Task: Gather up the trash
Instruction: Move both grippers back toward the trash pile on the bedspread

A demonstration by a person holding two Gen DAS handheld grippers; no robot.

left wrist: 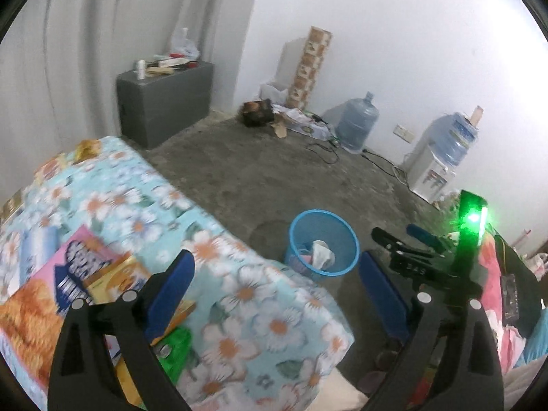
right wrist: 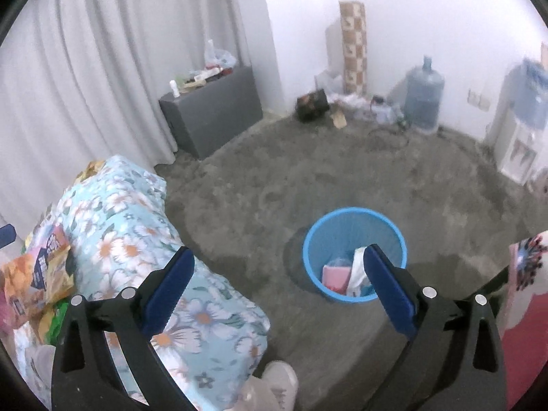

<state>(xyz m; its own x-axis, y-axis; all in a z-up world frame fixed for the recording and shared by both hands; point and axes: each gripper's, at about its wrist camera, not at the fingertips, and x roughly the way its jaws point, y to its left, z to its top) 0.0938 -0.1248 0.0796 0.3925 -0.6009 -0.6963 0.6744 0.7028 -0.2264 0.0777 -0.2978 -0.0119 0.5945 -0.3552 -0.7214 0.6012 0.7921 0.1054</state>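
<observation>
A blue mesh trash bin (left wrist: pixel 322 243) stands on the grey floor, holding white and pink crumpled trash; it also shows in the right wrist view (right wrist: pixel 354 236). Snack wrappers (left wrist: pixel 78 274) in pink, orange and green lie on the floral-covered table (left wrist: pixel 239 294), under my left gripper's left finger. My left gripper (left wrist: pixel 275 274) is open and empty above the table's corner. My right gripper (right wrist: pixel 279 270) is open and empty, high over the floor beside the bin; it shows in the left wrist view (left wrist: pixel 411 239) with a green light. Wrappers (right wrist: pixel 37 274) lie at the table's left.
A grey cabinet (right wrist: pixel 212 113) with bottles stands by the curtain. Water jugs (right wrist: pixel 424 92), a dispenser (left wrist: pixel 435 167), cables and clutter line the far wall. A pink cloth (right wrist: pixel 524 270) is at the right. A shoe (right wrist: pixel 281 383) is below.
</observation>
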